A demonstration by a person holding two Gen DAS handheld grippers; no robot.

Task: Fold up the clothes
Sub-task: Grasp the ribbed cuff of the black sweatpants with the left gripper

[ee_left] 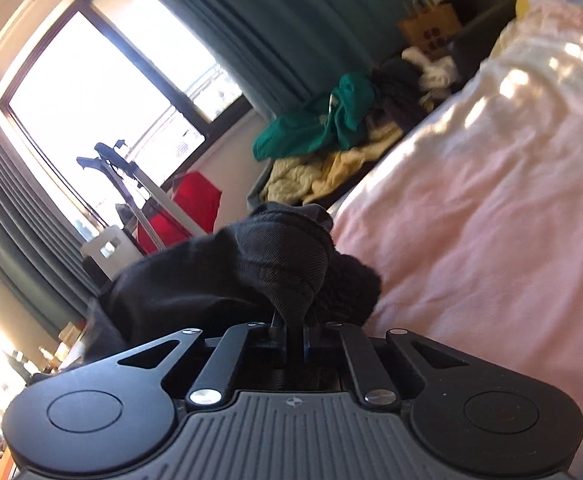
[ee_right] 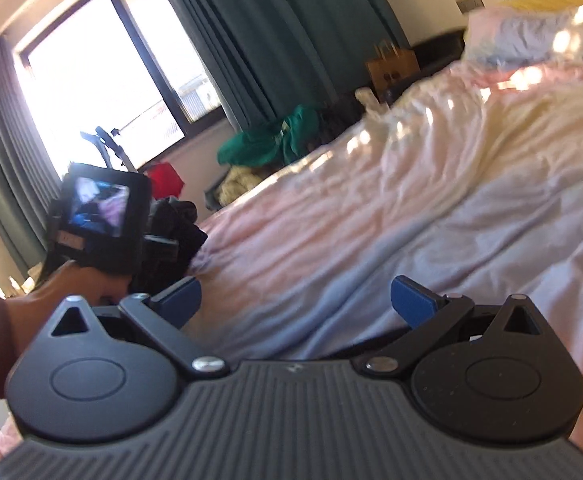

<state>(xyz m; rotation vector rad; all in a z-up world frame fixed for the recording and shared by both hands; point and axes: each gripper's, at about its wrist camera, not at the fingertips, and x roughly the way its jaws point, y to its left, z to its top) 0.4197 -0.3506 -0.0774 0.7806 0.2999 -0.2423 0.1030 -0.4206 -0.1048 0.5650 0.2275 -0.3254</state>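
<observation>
A black garment [ee_left: 227,276] is bunched at the left edge of the bed, and my left gripper [ee_left: 291,320] is shut on a fold of it, the fabric hiding the fingertips. In the right wrist view the same black garment [ee_right: 175,224] shows at the bed's left edge, beside the left gripper's body with its small screen [ee_right: 99,208], held by a hand [ee_right: 71,288]. My right gripper [ee_right: 295,300] hangs low over the pink bedsheet [ee_right: 331,220], its blue pads [ee_right: 411,300] wide apart with nothing between them.
Beside the bed's far side lies a heap of clothes, green [ee_left: 319,120], yellow [ee_left: 311,180] and dark pieces. A paper bag [ee_left: 427,28] stands behind it. A pillow [ee_right: 531,36] lies at the head of the bed. A window [ee_left: 91,92], teal curtains and a red item [ee_left: 195,204] lie to the left.
</observation>
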